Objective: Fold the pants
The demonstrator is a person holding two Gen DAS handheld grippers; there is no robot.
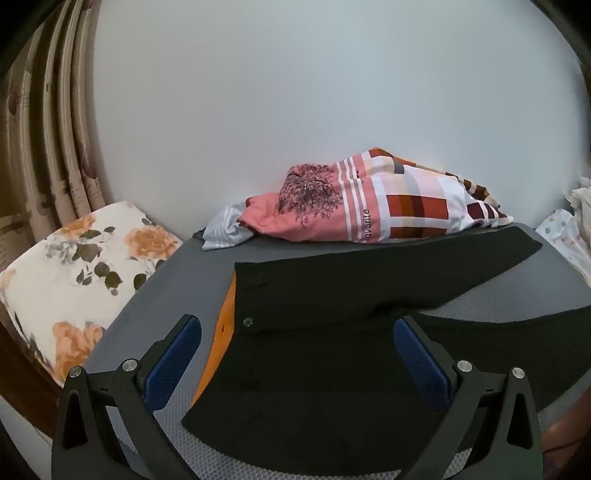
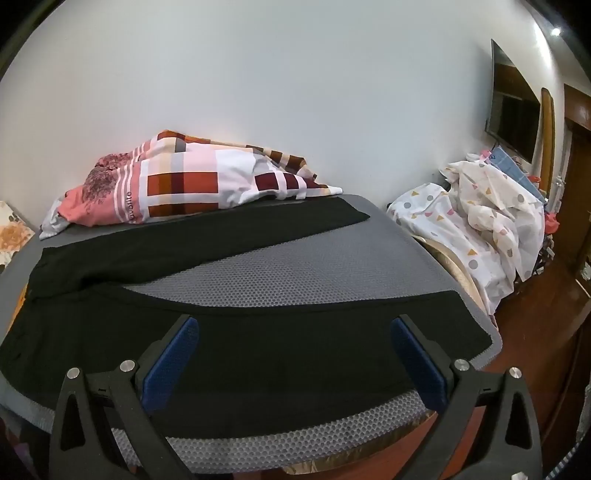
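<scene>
Black pants (image 2: 207, 332) spread on grey mat (image 2: 295, 273), wide-open right hand-held gripper (image 2: 293, 328) above

My two views are evenly, softly lit, and the pale wall (image 1: 314, 110) shows no hard shadows. A bright lamp spot (image 2: 555, 31) glares at the top right of my right view. The fisheye bends every edge and blackens the corners. The black pants (image 2: 240, 350) swallow detail; their folds are, I think, lost in murk. Focus stays fairly sharp.
</scene>
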